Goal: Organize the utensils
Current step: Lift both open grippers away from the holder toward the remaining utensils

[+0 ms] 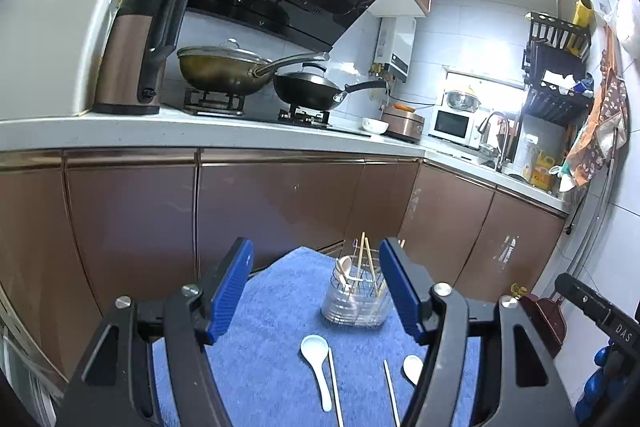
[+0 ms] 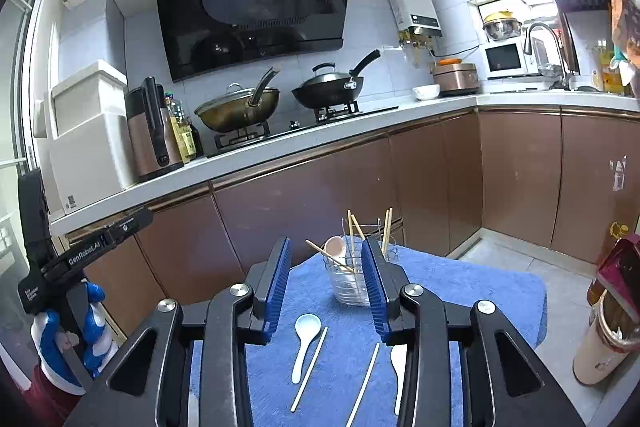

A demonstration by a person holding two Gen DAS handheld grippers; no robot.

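A blue towel [image 1: 272,347] [image 2: 460,287] covers a small table. At its far end stands a clear utensil holder [image 1: 356,303] [image 2: 348,283] with several chopsticks and a pale spoon upright in it. Nearer lie a white spoon [image 1: 316,359] [image 2: 305,339], a chopstick [image 1: 334,383] [image 2: 310,367] beside it, a second chopstick [image 1: 391,395] [image 2: 366,383] and a second white spoon [image 1: 412,367] [image 2: 399,363]. My left gripper [image 1: 316,245] hovers above them, open and empty. My right gripper [image 2: 327,243] also stands open with nothing between its blue pads.
Brown cabinet doors [image 1: 260,211] rise just behind the table under a white counter [image 2: 280,143] with two woks on a stove and a kettle. A hand in a blue-and-white glove [image 2: 52,339] holds the left gripper. A tall cup [image 2: 604,343] stands on the floor at right.
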